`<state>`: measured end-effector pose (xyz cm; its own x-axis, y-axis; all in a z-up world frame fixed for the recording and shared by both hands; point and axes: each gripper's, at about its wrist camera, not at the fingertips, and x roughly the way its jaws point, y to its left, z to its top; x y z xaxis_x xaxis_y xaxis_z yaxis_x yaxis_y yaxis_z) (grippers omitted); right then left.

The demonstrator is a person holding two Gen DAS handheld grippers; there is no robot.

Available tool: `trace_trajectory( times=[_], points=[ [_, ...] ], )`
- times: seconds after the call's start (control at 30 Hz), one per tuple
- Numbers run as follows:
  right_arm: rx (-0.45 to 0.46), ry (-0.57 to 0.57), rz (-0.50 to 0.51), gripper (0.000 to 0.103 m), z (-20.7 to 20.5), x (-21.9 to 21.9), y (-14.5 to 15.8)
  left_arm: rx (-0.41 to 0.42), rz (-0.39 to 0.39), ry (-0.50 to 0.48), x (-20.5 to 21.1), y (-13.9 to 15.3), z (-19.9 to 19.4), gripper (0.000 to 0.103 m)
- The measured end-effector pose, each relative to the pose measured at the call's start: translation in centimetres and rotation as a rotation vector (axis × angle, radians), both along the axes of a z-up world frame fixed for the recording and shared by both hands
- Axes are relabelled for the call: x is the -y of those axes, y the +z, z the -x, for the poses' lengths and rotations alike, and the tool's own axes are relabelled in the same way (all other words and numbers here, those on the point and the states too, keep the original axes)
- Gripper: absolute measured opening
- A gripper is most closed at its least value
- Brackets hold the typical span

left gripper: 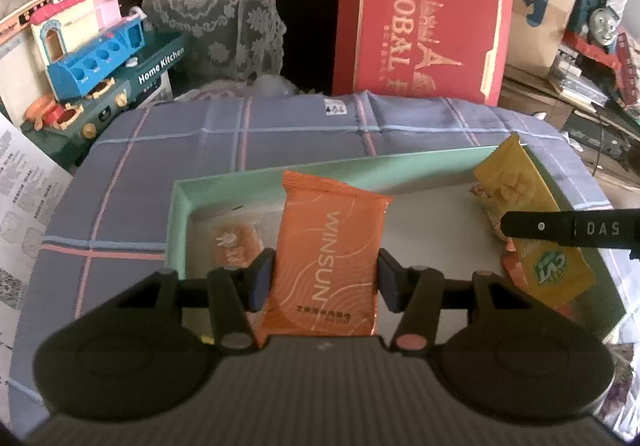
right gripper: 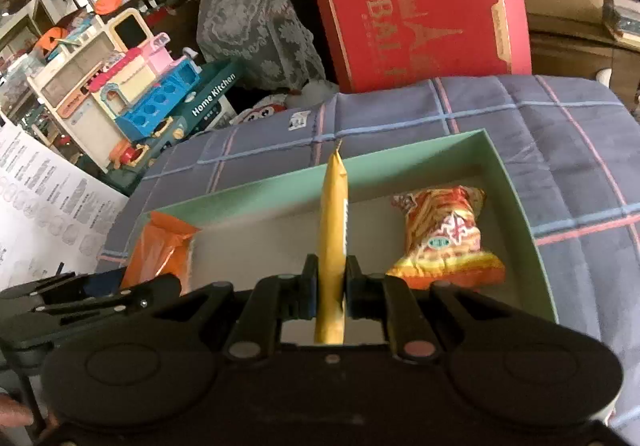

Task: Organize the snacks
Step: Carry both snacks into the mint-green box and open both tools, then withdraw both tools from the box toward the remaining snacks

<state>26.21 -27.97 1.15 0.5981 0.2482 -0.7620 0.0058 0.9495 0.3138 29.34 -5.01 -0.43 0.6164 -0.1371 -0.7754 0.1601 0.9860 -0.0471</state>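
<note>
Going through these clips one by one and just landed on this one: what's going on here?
A person is sorting snacks into a shallow green box on a plaid-covered surface. The left hand-held gripper is clamped on an orange WINSUN packet, held over the box. The right hand-held gripper pinches a yellow packet edge-on, also above the box. Already lying inside are a red and yellow patterned snack bag and a small orange packet.
</note>
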Motion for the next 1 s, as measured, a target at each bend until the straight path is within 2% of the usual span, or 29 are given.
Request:
trace_trajectory(
  times=[0.13,0.17,0.2,0.23,0.27,0.3,0.33,0.37,0.43,0.7,1.0],
  points=[
    [0.006,0.011,0.014,0.015,-1.0,0.1,-0.6,-0.005,-0.018,0.018,0.5,-1.1,-1.2,0.056],
    [0.012,0.005,0.029,0.025,-1.2,0.0,-0.6,-0.001,-0.031,0.028,0.6,-1.3,-1.4,0.067],
    [0.021,-0.001,0.041,0.033,-1.2,0.0,-0.4,0.003,-0.044,0.04,0.7,-1.4,-1.5,0.09],
    [0.038,-0.002,0.051,0.052,-1.1,-0.1,-0.2,0.009,-0.056,0.052,0.7,-1.4,-1.5,0.1],
    [0.052,-0.004,0.054,0.071,-0.8,0.0,0.0,0.026,-0.065,0.065,0.8,-1.4,-1.3,0.103],
    [0.065,-0.009,0.055,0.081,-0.4,-0.1,0.2,0.032,-0.069,0.066,0.8,-1.3,-1.3,0.103],
    [0.078,-0.011,0.054,0.095,-0.1,0.0,0.4,0.025,-0.07,0.061,0.8,-1.4,-1.2,0.103],
    [0.093,-0.01,0.06,0.1,0.3,-0.1,0.7,0.015,-0.069,0.059,0.9,-1.5,-1.1,0.103],
    [0.102,0.0,0.073,0.103,0.9,-0.2,1.2,0.0,-0.075,0.067,0.9,-1.6,-0.9,0.103],
    [0.111,0.002,0.08,0.103,3.7,0.4,3.0,-0.004,-0.057,0.076,0.8,0.0,2.1,0.103],
    [0.128,-0.004,0.047,0.103,9.6,2.1,5.8,0.008,-0.02,0.047,1.0,2.8,7.3,0.103]
  ],
)
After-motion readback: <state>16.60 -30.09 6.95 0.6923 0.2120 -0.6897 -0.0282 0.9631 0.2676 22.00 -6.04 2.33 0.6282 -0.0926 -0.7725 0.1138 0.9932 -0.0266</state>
